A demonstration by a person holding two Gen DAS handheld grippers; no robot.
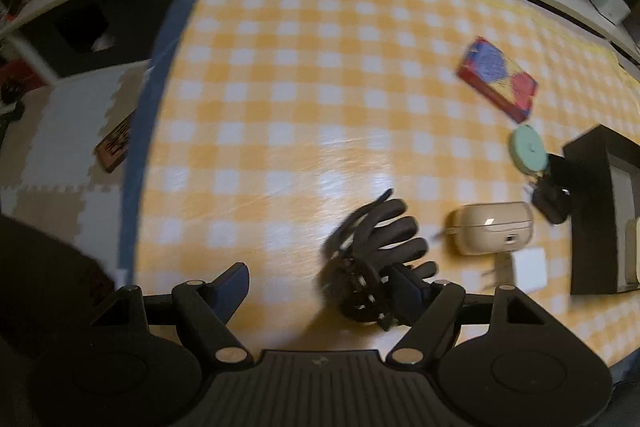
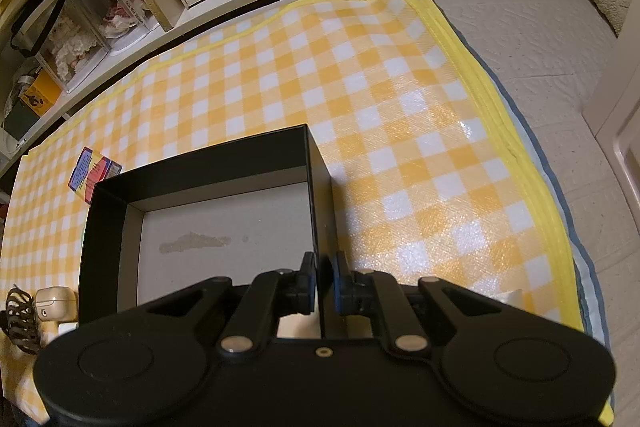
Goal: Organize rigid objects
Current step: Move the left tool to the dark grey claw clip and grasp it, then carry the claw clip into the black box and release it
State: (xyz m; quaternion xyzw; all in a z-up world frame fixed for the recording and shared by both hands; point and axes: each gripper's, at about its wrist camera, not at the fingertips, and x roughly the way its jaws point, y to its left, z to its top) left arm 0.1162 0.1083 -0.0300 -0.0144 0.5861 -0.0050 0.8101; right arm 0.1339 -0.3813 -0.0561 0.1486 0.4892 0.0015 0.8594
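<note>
Left tongs (image 1: pixel 320 279) spread wide beside the clip (image 1: pixel 372 251), lower centre; right tongs (image 2: pixel 323 277) pinch the box (image 2: pixel 200 163) wall, which may tip if pulled.

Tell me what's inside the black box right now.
The black box shows only a bare grey floor with a pale stain. The right gripper, clamped on its wall, hides the near corner; something pale peeks there.

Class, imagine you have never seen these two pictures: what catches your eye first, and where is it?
First, the yellow-checked mat filling both views. Then the black box, whose right wall is pinched by the right hand-held gripper. Beside the left hand-held gripper lies a black hair claw clip.
</note>
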